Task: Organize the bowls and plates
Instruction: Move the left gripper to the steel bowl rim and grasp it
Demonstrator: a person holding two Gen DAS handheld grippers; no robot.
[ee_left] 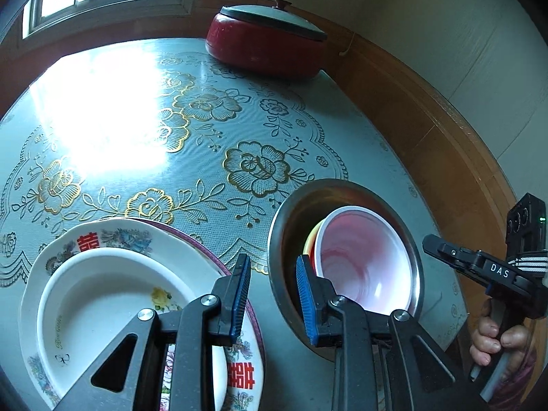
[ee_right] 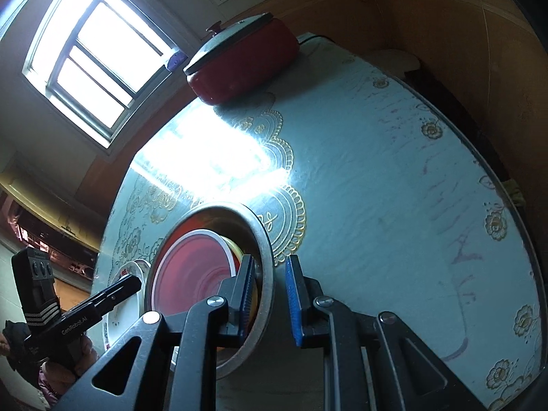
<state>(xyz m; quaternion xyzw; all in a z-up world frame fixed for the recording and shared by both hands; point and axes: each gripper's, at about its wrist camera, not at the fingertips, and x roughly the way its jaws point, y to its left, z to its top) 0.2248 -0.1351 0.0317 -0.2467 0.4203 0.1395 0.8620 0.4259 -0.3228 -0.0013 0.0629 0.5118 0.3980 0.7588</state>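
A steel bowl (ee_left: 284,239) stands on the table and holds a pink bowl (ee_left: 363,260) with a yellow one under it. My left gripper (ee_left: 272,299) is open, its right finger just inside the steel bowl's near rim, its left over a stack of plates (ee_left: 102,250) topped by a white dish (ee_left: 96,301). In the right wrist view my right gripper (ee_right: 270,301) is open and straddles the steel bowl's rim (ee_right: 265,274), left finger inside by the pink bowl (ee_right: 191,274), right finger outside. The plates (ee_right: 130,274) lie beyond.
A red lidded pot (ee_left: 267,41) stands at the far edge of the round table (ee_left: 191,130), also in the right wrist view (ee_right: 239,61). Wooden wall panelling runs close behind the table. The other gripper shows at each view's edge (ee_left: 479,263) (ee_right: 85,308).
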